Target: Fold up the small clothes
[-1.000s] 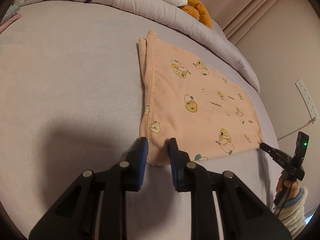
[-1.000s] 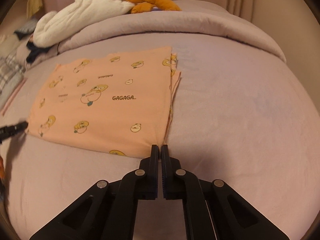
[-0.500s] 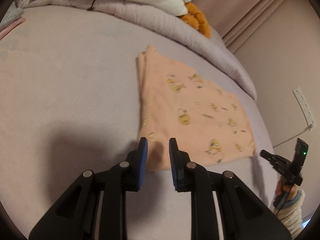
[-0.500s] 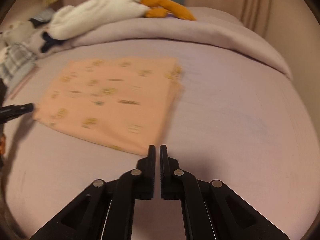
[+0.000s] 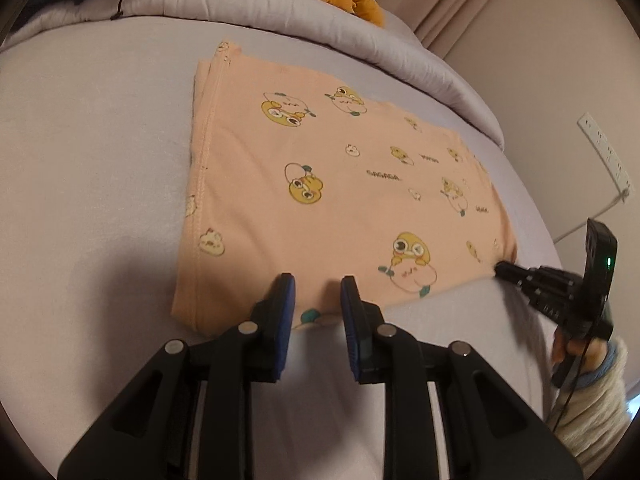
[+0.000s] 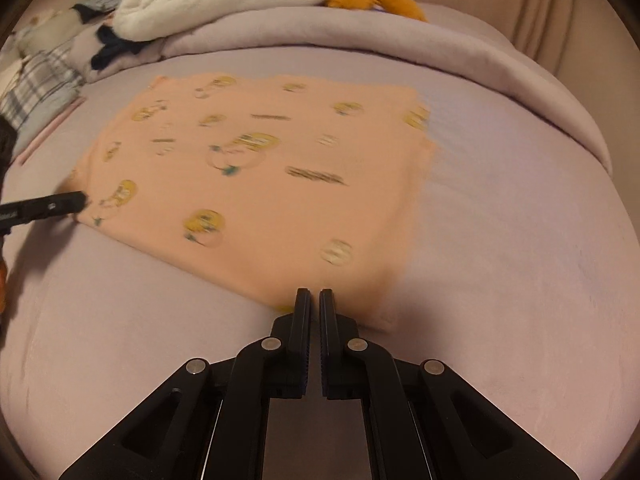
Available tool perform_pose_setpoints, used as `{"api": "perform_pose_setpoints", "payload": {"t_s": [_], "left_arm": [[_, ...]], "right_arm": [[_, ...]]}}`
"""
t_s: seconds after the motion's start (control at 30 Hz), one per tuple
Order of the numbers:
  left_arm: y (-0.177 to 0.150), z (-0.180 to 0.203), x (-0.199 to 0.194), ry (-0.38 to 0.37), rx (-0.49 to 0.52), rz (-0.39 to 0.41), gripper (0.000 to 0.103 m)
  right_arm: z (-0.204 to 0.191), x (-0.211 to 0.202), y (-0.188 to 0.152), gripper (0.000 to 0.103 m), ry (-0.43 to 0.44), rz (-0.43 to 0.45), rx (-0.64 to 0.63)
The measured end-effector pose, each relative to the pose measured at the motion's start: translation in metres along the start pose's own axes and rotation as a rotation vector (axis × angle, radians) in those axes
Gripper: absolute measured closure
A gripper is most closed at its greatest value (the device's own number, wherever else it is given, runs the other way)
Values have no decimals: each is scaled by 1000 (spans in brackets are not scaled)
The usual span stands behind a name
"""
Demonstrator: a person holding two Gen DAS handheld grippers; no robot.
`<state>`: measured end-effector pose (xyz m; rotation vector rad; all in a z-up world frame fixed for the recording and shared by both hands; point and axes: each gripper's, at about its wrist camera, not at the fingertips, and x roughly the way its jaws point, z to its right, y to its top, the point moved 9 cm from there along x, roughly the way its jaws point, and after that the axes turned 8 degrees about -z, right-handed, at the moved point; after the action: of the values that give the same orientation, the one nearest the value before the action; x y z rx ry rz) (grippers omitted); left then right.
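left tool (image 5: 317, 294) gapes partly open over the near hem of the soft peach duck-print garment (image 5: 320, 184) lying flat on the lilac bed (image 5: 92, 168), right tool (image 6: 314, 300) nearly closed, gripping nothing.

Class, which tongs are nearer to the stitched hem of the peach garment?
Left. The left tongs sit open at the near edge beside the stitched hem; the right tongs are at the opposite corner.
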<state>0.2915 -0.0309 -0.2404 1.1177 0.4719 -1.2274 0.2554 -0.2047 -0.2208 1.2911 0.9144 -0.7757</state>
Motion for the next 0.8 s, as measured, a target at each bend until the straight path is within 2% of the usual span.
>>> {"api": "perform_pose_setpoints", "payload": {"t_s": [0.43,0.67,0.73,0.8], "left_arm": [[-11,-3,-4,22,18,-15,80],[-14,-3,-5,24,11,-22,79],[-16,-4,-7,35,5,-25,75],[-20,-4,-14,51,4,-8,65]], "right_arm": [[13,-6,-11,103,-60,-21,63],[20,-14,-14,102,-51,-5,98],[17,-17,-12,96,-30,13,96],[9,-23,-11,81,-8,40,93]]}}
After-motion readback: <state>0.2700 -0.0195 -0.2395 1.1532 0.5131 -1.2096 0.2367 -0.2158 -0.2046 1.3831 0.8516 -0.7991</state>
